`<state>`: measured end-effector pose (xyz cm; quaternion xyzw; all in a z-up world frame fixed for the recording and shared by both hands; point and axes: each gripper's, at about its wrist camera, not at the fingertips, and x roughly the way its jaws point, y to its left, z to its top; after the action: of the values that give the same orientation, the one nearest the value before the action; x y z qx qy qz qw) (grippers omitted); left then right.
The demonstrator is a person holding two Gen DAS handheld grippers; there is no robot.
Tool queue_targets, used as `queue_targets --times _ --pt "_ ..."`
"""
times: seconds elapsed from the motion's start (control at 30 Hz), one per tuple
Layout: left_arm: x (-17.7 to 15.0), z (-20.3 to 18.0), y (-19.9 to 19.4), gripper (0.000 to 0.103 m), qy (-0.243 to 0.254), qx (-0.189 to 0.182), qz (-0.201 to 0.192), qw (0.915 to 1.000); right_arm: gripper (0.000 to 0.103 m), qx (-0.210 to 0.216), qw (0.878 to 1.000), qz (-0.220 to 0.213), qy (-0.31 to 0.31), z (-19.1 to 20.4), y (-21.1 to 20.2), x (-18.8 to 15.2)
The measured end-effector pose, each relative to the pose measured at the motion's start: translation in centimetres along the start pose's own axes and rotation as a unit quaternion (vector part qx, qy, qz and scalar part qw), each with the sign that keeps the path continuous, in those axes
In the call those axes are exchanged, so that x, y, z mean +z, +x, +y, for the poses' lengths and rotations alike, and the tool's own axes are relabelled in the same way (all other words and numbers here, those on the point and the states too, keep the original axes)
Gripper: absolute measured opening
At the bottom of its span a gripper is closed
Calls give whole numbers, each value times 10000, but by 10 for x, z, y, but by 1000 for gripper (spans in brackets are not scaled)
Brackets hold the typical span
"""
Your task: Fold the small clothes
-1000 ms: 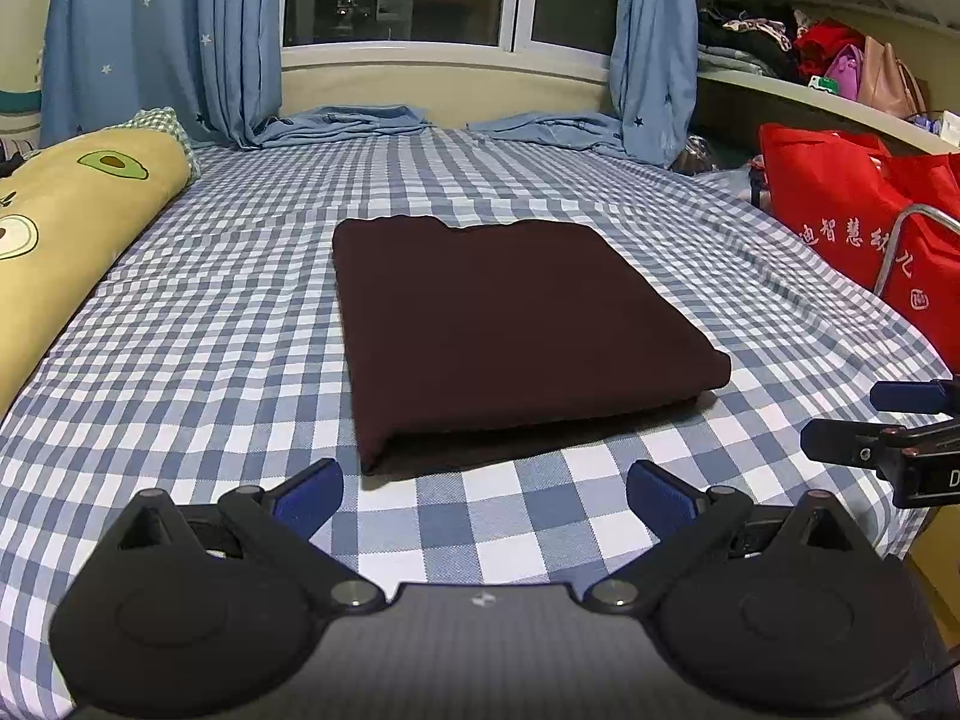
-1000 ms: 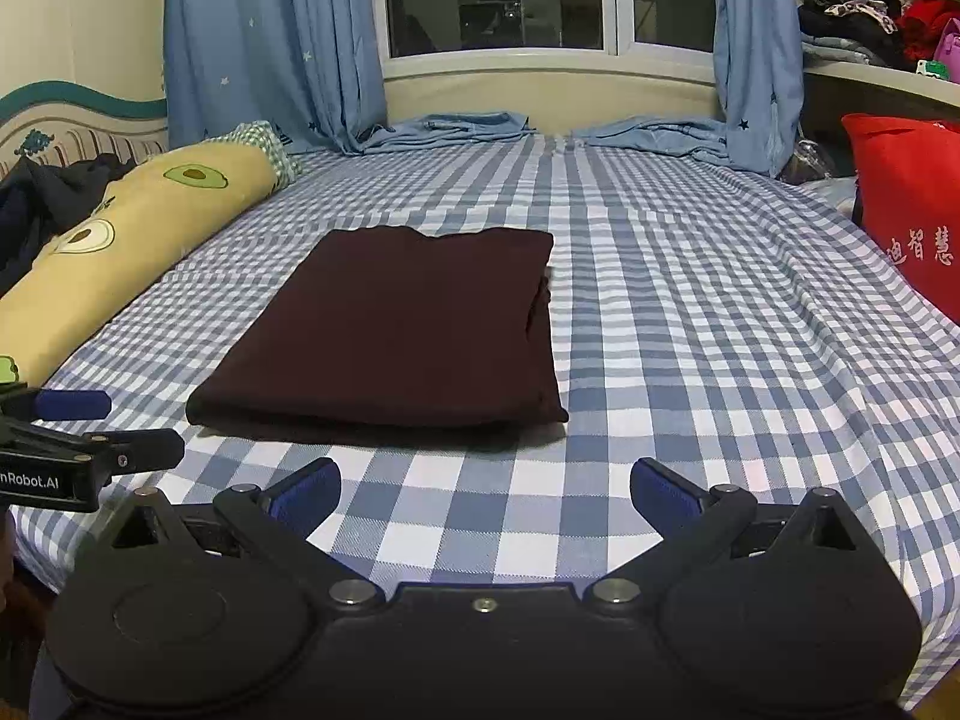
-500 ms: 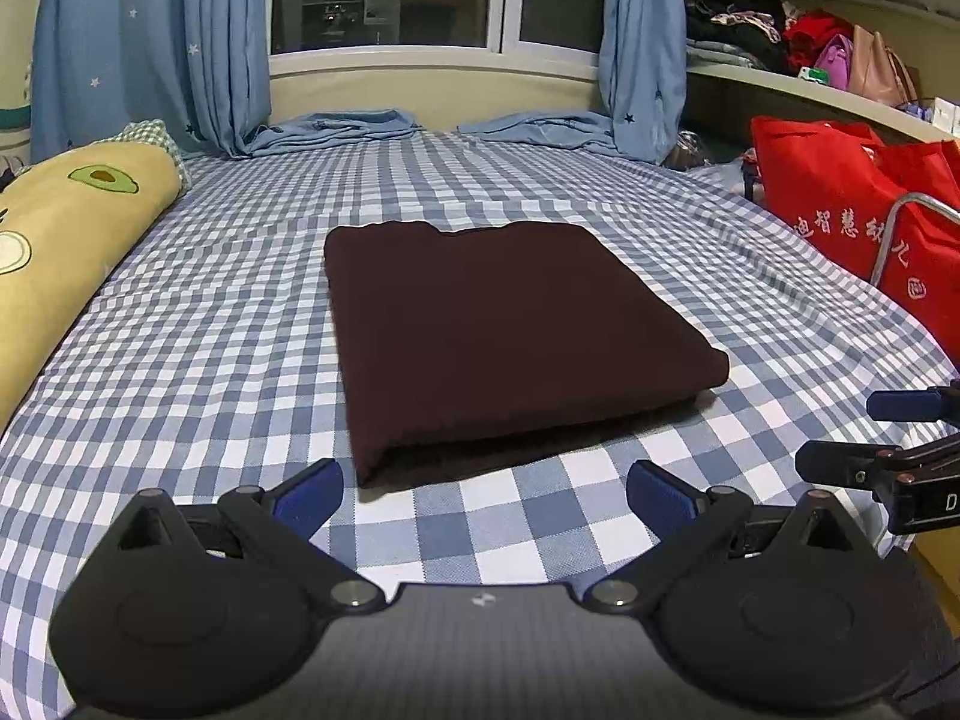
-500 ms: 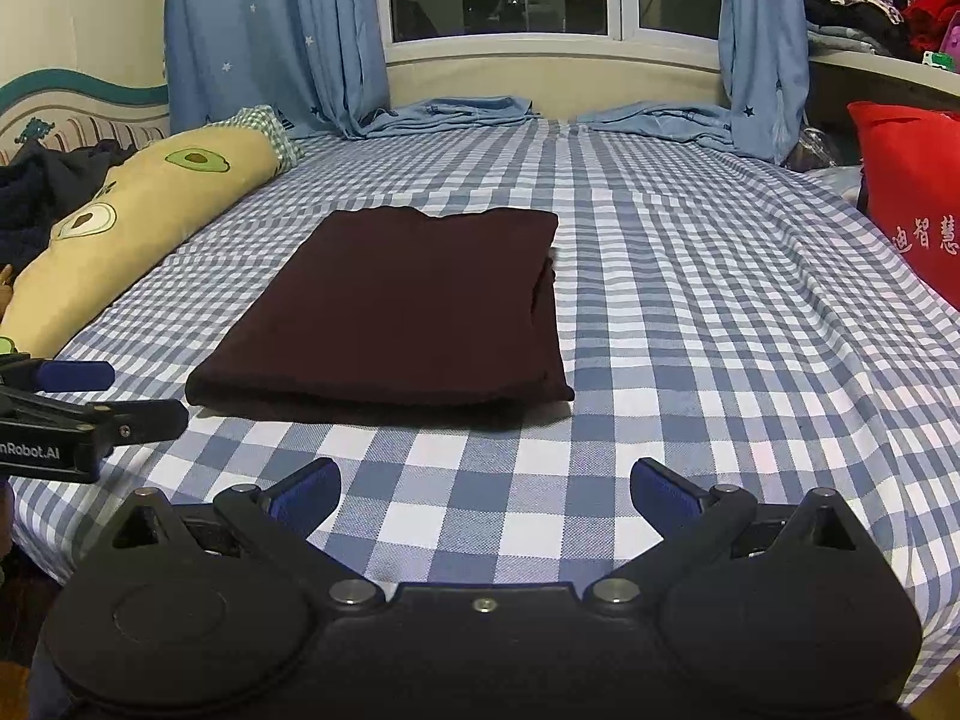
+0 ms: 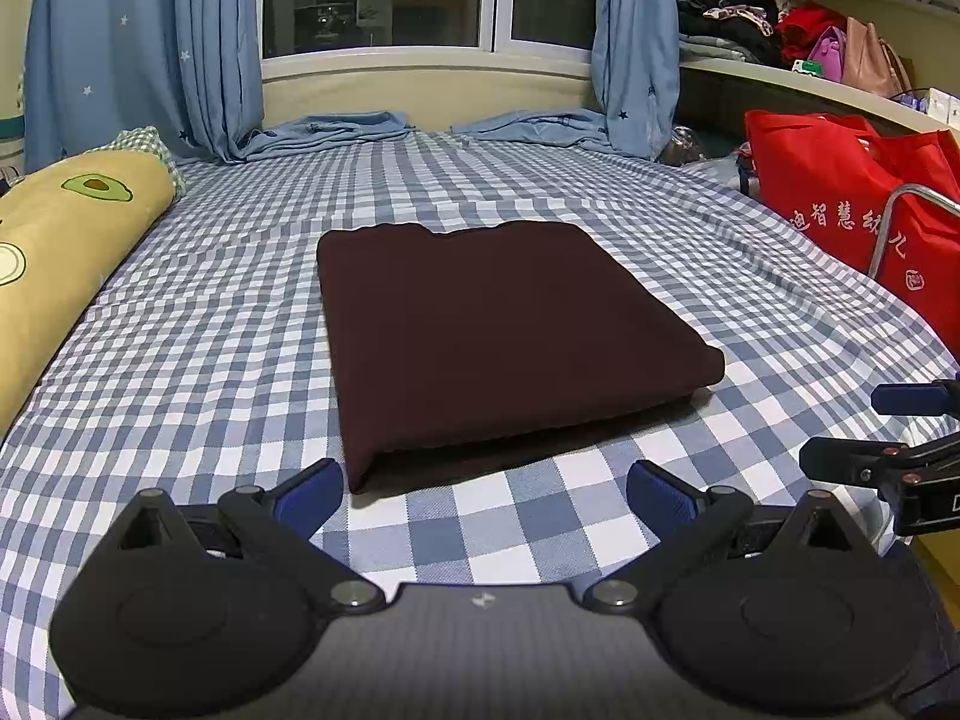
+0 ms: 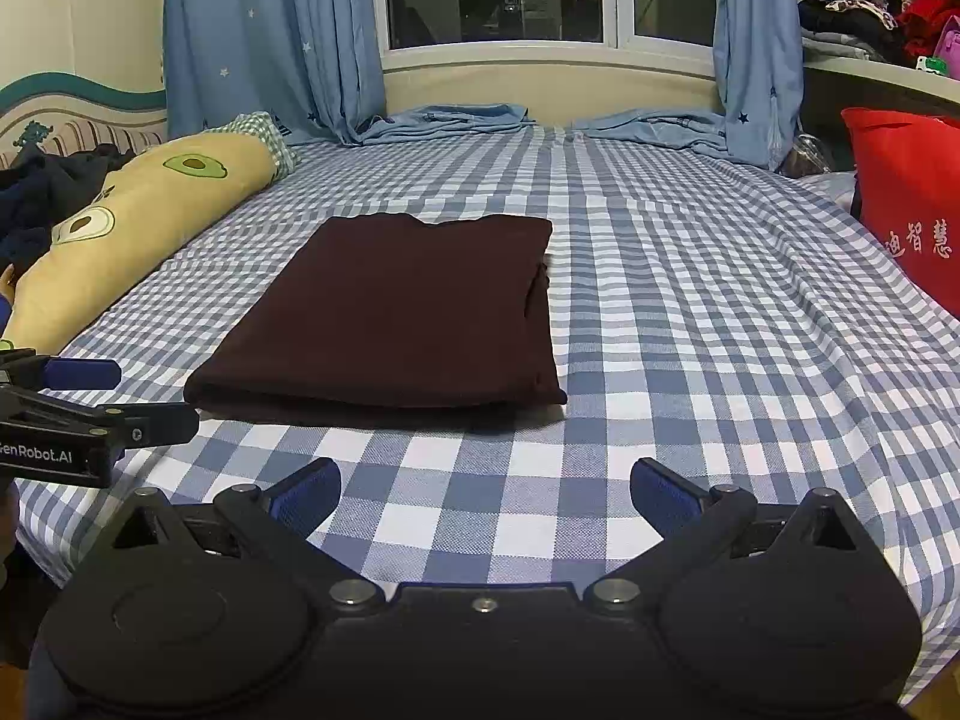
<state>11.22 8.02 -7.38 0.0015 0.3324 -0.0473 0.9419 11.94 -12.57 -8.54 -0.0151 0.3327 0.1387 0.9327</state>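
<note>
Our left gripper (image 5: 485,489) hovers with its fingers spread wide and empty, just short of the near edge of the folded dark-brown garment (image 5: 498,336). Our right gripper (image 6: 485,489) is spread too, holding nothing. The garment lies flat in the middle of the checked bed (image 6: 690,312), an avocado-print pillow (image 6: 138,228) to its left, a red bag (image 5: 852,204) right.

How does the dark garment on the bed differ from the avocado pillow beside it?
The dark garment is plain maroon; the avocado pillow is yellow with avocado prints. The garment lies flat, folded into a neat rectangle; the pillow is a plump, long roll. The garment sits mid-bed, just ahead of the open left tool and right tool; the pillow runs along the bed's left side. Both rest on the checked sheet, untouched.
</note>
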Motion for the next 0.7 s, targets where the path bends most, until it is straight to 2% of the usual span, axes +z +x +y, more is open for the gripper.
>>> queue_targets --times 0.7 --pt "-3 10 8 103 -29 79 163 9998 102 -9 10000 -21 19 2 -1 2"
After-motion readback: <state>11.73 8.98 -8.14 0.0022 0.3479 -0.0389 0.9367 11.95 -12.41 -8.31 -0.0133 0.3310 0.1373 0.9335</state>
